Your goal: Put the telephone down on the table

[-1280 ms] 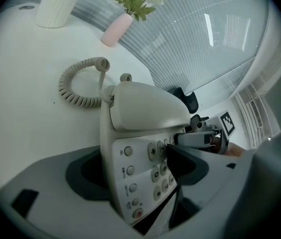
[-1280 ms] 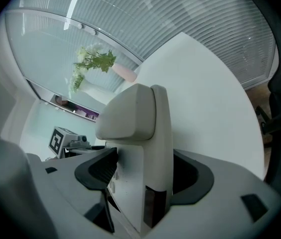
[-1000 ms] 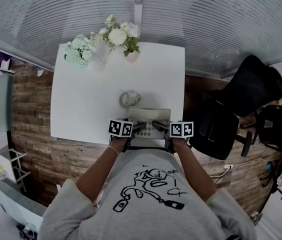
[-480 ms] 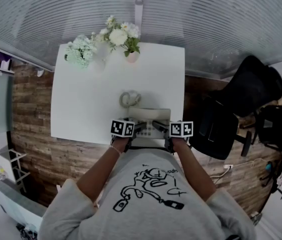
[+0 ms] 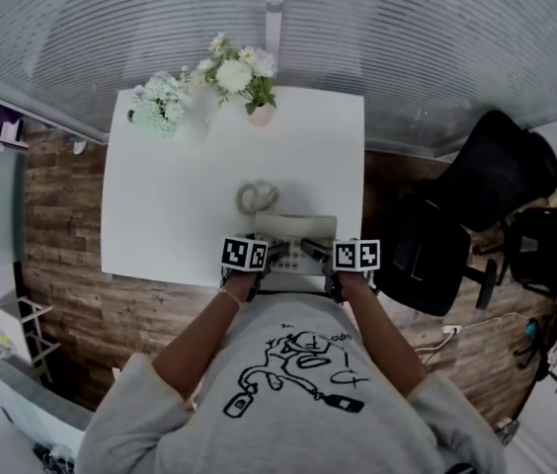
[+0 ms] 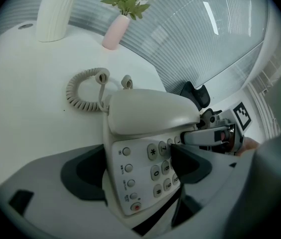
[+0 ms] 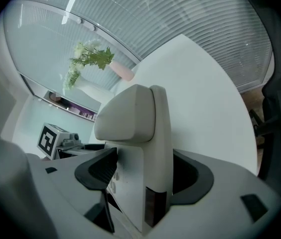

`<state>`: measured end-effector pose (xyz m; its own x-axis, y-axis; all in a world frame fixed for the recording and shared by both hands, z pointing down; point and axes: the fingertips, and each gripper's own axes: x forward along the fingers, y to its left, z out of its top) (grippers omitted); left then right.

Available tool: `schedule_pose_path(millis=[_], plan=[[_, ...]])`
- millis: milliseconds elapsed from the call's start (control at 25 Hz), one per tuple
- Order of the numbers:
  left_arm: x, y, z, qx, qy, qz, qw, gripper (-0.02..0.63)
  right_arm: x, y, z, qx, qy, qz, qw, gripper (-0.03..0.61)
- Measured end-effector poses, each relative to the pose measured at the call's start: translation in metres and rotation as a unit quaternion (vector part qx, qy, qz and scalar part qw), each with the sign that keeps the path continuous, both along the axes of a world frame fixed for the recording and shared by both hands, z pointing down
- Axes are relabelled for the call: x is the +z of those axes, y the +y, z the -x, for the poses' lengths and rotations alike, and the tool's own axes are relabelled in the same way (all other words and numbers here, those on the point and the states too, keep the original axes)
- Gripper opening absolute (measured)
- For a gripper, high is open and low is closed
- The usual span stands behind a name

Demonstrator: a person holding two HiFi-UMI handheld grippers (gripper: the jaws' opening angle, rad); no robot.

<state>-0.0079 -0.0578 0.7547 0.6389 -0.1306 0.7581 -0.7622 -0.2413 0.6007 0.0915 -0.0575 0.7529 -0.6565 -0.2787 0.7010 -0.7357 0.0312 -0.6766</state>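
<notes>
Telephone point(image 5: 295, 235), apparently down, on table point(image 5: 160, 196)

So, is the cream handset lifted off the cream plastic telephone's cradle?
No, the cream handset lies seated on the cream plastic telephone.

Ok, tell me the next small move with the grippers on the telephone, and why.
Probably open the right gripper wide. The telephone sits on the table, and the left gripper has just been opening its jaws, with the telephone between them. The right gripper's pads lie close against its sides; whether they press is unclear. Both must be loose before backing away.
</notes>
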Motion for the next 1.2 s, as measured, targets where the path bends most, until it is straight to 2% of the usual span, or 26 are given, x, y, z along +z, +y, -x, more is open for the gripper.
schedule_pose_path(millis=[600, 880, 1200], plan=[[0.0014, -0.0008, 0.0031, -0.003, -0.017, -0.006, 0.9998, 0.4, 0.0017, 0.0013, -0.0003, 0.008, 0.015, 0.003, 1.0, 0.322], [0.0045, -0.0014, 0.0069, 0.002, -0.042, -0.017, 0.999, 0.4, 0.0065, 0.0022, -0.0019, 0.021, 0.027, 0.006, 0.999, 0.321], [0.0037, -0.001, 0.0058, 0.006, -0.04, -0.019, 0.999, 0.4, 0.0062, 0.0006, -0.0047, 0.019, 0.038, 0.0, 0.999, 0.321]])
